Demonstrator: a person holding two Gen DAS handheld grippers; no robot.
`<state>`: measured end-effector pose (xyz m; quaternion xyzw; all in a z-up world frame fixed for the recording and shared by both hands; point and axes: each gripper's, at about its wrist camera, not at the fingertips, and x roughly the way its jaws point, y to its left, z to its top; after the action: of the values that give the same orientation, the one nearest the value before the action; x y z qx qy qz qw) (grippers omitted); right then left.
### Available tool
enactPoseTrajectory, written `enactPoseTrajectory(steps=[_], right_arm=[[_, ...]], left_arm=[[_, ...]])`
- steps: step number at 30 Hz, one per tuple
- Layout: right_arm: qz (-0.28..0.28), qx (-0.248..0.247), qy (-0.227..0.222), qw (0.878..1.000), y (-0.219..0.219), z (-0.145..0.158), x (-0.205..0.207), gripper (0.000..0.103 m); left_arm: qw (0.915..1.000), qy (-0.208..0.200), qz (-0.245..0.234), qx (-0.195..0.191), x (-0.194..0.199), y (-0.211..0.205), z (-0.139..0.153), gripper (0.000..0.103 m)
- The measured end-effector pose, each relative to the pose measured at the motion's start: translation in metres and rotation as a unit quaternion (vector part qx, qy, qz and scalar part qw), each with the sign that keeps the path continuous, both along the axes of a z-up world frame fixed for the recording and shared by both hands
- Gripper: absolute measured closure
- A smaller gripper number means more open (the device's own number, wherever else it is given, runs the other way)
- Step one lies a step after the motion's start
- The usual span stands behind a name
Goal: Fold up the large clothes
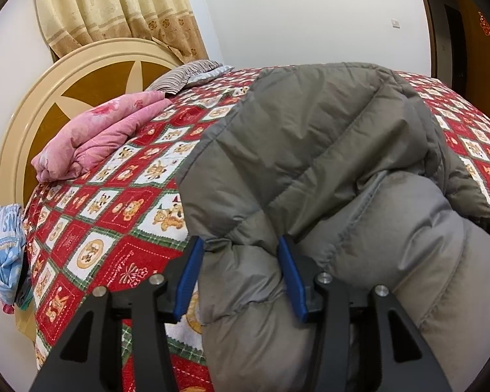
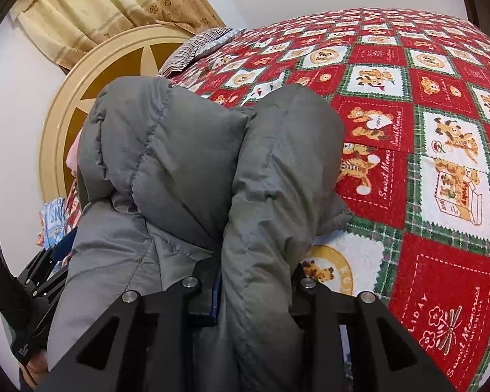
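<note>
I've got the puffy grey quilted down jacket [image 1: 326,163] bunched at the near edge of the red teddy-print bedspread [image 1: 114,222], w/ the left gripper [image 1: 241,261] parted round a fold and the right gripper [image 2: 258,281] mostly buried (can't tell if it's pinching), so slippery padding could spring back and undo the fold.

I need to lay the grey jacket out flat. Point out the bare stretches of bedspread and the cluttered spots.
The widest bare stretch of red patchwork bedspread lies right of the grey puffer jacket, out toward the far edge. A narrower strip runs between the jacket and the pink folded quilt. It is crowded at the headboard end: the quilt and a striped pillow.
</note>
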<state>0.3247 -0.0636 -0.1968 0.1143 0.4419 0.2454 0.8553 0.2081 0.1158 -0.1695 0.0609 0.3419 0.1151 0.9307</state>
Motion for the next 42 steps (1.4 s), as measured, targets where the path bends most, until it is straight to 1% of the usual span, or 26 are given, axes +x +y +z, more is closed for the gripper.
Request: enactPoseTrajectory(steps=[12,13,14,15,16,17,18,19,20,21,23,26,29,32,34,36,38,39,42], right_arm=[[-0.002,-0.034,0.001,0.999,0.008,0.000,0.000,0.073],[-0.002,-0.039,0.001,0.999,0.008,0.001,0.000,0.073],[-0.001,-0.042,-0.001,0.999,0.009,0.002,-0.001,0.070],[-0.002,-0.054,-0.008,0.999,0.009,0.007,-0.004,0.066],[-0.006,-0.063,-0.014,0.998,0.009,0.011,-0.006,0.063],[-0.009,-0.067,-0.016,0.998,0.008,0.014,-0.009,0.058],[-0.012,-0.068,-0.021,0.997,0.007,0.020,-0.014,0.053],[-0.014,-0.066,-0.025,0.997,0.006,0.026,-0.019,0.051],[-0.014,-0.065,-0.033,0.997,0.005,0.032,-0.023,0.045],[-0.018,-0.074,-0.047,0.996,0.006,0.040,-0.031,0.041],[-0.017,-0.086,-0.063,0.994,0.009,0.050,-0.042,0.038],[-0.020,-0.103,-0.074,0.992,0.010,0.063,-0.057,0.037],[-0.024,-0.092,-0.094,0.991,0.005,0.083,-0.080,0.037],[-0.038,-0.096,-0.133,0.986,0.000,0.107,-0.109,0.037],[-0.046,-0.087,-0.168,0.981,-0.003,0.126,-0.135,0.036],[-0.054,-0.083,-0.191,0.977,-0.003,0.139,-0.151,0.032],[-0.059,-0.080,-0.212,0.972,-0.001,0.149,-0.168,0.030],[-0.060,-0.081,-0.223,0.970,0.000,0.154,-0.177,0.029],[-0.055,-0.084,-0.236,0.967,0.006,0.161,-0.189,0.029]], left_arm=[[1.0000,0.001,0.001,0.005,0.003,-0.002,-0.004,0.052],[1.0000,0.001,0.004,0.009,0.003,-0.002,-0.003,0.048],[0.9999,0.000,0.008,0.012,0.002,-0.001,-0.002,0.043],[0.9998,0.000,0.011,0.014,0.001,0.000,0.001,0.040],[0.9998,0.000,0.014,0.012,-0.001,0.003,0.005,0.034],[0.9999,-0.003,0.015,0.004,-0.005,0.006,0.011,0.026],[0.9998,-0.013,0.015,-0.005,-0.011,0.010,0.019,0.020],[0.9996,-0.022,0.016,-0.008,-0.016,0.011,0.024,0.009],[0.9992,-0.035,0.016,-0.007,-0.022,0.012,0.031,0.003],[0.9988,-0.047,0.014,-0.003,-0.029,0.011,0.037,0.003],[0.9981,-0.060,0.008,0.010,-0.040,0.007,0.048,0.003],[0.9976,-0.068,0.000,0.008,-0.056,0.005,0.061,0.003],[0.9960,-0.089,-0.003,0.007,-0.078,0.004,0.076,0.003],[0.9932,-0.116,-0.004,-0.009,-0.104,0.009,0.095,0.000],[0.9899,-0.141,-0.001,-0.014,-0.120,0.012,0.106,0.000],[0.9878,-0.155,0.000,-0.017,-0.131,0.015,0.114,0.000],[0.9861,-0.164,0.000,-0.024,-0.138,0.014,0.118,0.000],[0.9854,-0.168,-0.002,-0.028,-0.140,0.015,0.120,0.000],[0.9836,-0.178,0.001,-0.026,-0.144,0.016,0.127,0.000]])
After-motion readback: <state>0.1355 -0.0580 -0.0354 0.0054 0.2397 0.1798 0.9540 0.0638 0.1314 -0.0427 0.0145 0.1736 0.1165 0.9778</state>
